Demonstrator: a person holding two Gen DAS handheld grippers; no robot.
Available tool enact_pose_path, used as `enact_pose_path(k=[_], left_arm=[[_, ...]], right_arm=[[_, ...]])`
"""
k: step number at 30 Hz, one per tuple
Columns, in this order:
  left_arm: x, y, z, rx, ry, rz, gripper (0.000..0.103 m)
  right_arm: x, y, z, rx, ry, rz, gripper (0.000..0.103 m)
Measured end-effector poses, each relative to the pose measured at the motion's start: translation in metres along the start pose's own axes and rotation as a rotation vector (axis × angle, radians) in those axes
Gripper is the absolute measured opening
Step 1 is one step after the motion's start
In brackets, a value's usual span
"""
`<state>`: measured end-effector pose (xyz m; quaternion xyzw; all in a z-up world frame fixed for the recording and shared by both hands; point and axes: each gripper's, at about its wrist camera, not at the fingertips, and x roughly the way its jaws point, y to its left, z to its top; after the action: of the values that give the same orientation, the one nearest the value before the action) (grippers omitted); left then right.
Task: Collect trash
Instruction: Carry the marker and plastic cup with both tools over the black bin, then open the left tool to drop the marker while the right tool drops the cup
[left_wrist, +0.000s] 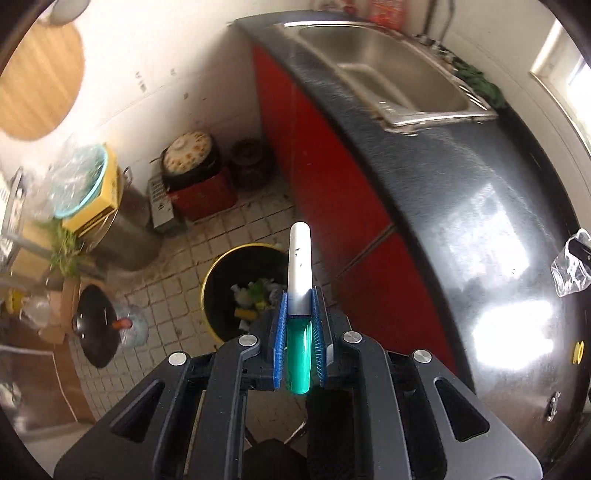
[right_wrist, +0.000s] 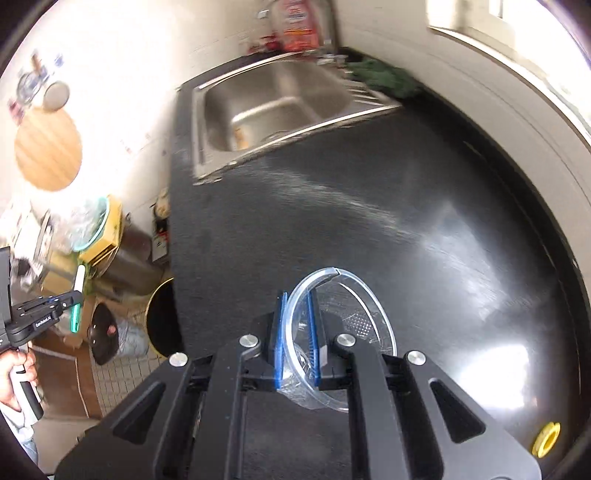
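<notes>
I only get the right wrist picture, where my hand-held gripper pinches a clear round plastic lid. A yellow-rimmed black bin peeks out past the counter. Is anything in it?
Observer: Yes. The left wrist view looks down into the yellow-rimmed black bin, and mixed scraps lie at its bottom.
Operator: Is the other tool's stick near it?
Observer: The left hand-held gripper is shut on a green and white plastic tube, whose white tip appears over the bin's rim.
Operator: Any more rubbish on the counter?
Observer: A crumpled clear plastic wrapper lies on the black counter.
</notes>
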<state>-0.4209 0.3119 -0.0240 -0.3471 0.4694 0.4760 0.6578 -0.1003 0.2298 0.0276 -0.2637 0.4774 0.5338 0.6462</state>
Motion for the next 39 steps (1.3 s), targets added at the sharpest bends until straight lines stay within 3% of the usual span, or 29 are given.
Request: enact_pose_path(k=[7, 14, 25, 34, 35, 36, 37, 39], left_arm=[[0.008, 0.091, -0.05, -0.19, 0.067, 0.077, 0.013], [0.031, 0.114, -0.07, -0.271, 0.123, 0.081, 0.013], [0.071, 0.11, -0.055, -0.287, 0.152, 0.017, 0.013], [0.091, 0.093, -0.038, -0.294, 0.154, -0.067, 0.014], [0.092, 0.093, -0.036, -0.309, 0.153, -0.087, 0.016], [0.093, 0.094, -0.035, -0.323, 0.152, -0.106, 0.03], [0.093, 0.094, -0.033, -0.335, 0.149, -0.118, 0.06], [0.085, 0.094, -0.031, -0.345, 0.099, -0.067, 0.086]], right_arm=[[0.07, 0.133, 0.028, -0.213, 0.096, 0.117, 0.011], [0.112, 0.21, 0.024, -0.327, 0.181, 0.161, 0.011], [0.15, 0.25, 0.022, -0.411, 0.266, 0.182, 0.011], [0.164, 0.249, 0.025, -0.4, 0.298, 0.202, 0.011], [0.164, 0.247, 0.025, -0.4, 0.299, 0.202, 0.011], [0.165, 0.246, 0.025, -0.397, 0.3, 0.202, 0.011], [0.165, 0.245, 0.026, -0.394, 0.3, 0.202, 0.012], [0.165, 0.244, 0.027, -0.384, 0.301, 0.21, 0.012]])
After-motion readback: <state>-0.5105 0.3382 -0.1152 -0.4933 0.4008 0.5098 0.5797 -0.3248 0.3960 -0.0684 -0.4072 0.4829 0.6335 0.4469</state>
